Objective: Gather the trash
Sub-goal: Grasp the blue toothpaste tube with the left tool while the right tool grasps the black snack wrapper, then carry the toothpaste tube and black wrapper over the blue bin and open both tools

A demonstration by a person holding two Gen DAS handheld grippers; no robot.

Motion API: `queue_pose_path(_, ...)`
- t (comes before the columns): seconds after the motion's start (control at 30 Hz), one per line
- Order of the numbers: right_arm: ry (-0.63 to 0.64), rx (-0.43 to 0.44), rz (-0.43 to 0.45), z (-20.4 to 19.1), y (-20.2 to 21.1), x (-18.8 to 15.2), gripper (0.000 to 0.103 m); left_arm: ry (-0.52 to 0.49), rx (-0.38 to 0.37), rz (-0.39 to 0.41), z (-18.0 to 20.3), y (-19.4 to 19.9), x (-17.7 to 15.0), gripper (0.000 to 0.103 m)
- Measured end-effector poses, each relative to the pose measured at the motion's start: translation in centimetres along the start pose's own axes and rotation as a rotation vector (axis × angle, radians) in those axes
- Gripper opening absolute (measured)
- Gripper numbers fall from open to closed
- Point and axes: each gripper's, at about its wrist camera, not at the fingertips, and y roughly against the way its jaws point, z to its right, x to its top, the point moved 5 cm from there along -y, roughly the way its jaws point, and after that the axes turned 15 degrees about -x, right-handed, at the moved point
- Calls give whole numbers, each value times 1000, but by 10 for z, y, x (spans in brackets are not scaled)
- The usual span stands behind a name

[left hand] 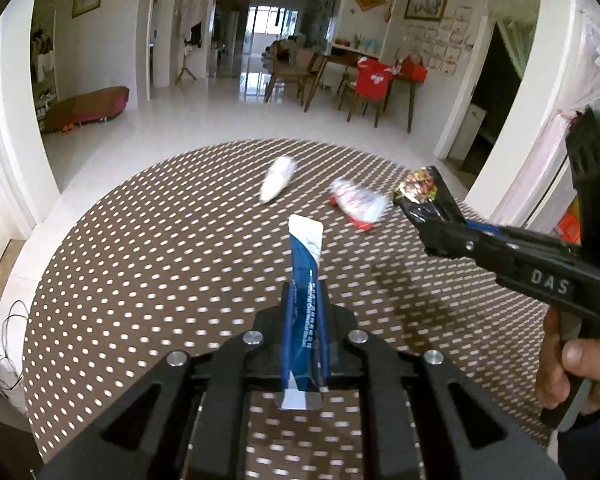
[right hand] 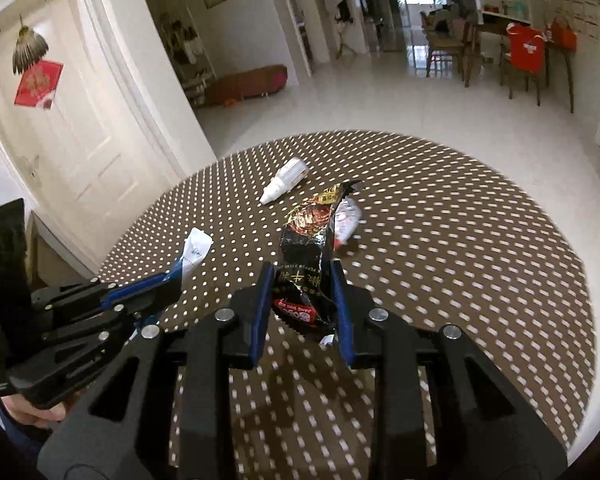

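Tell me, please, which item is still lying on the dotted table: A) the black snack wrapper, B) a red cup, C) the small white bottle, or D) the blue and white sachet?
C: the small white bottle lies on the dotted table, while both wrappers are gripped and lifted.

The near half of the round table [right hand: 480,280], covered by a brown white-dotted cloth, is left bare under both grippers. Toward the far side the way is blocked by a small white plastic dropper bottle [right hand: 285,182] lying flat and, just beside it, a crumpled white-and-red wrapper [left hand: 358,202]. Bare cloth is seen between and around them.
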Motion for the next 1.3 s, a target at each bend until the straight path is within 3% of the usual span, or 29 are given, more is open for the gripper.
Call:
queue_pose_path(0.43, -167, -86, 114, 100, 91, -17, 28, -98, -111, 77, 115, -8, 14, 10)
queue_pose_path(0.73, -348, -239, 153, 213, 144, -52, 28, -187, -202, 69, 196, -34, 24, 10)
queue_pose_path(0.9, -461, -349, 119, 286, 159, -91, 28, -232, -264, 33, 245, -66, 25, 10)
queue_pose_path(1.17, -533, -408, 111, 334, 170, -120, 28, -285, -343, -40, 308, -106, 11, 10)
queue_pose_path(1.3, -573, -422, 97, 359, 169, -133, 28, -307, -374, -117, 335, -140, 2, 10)
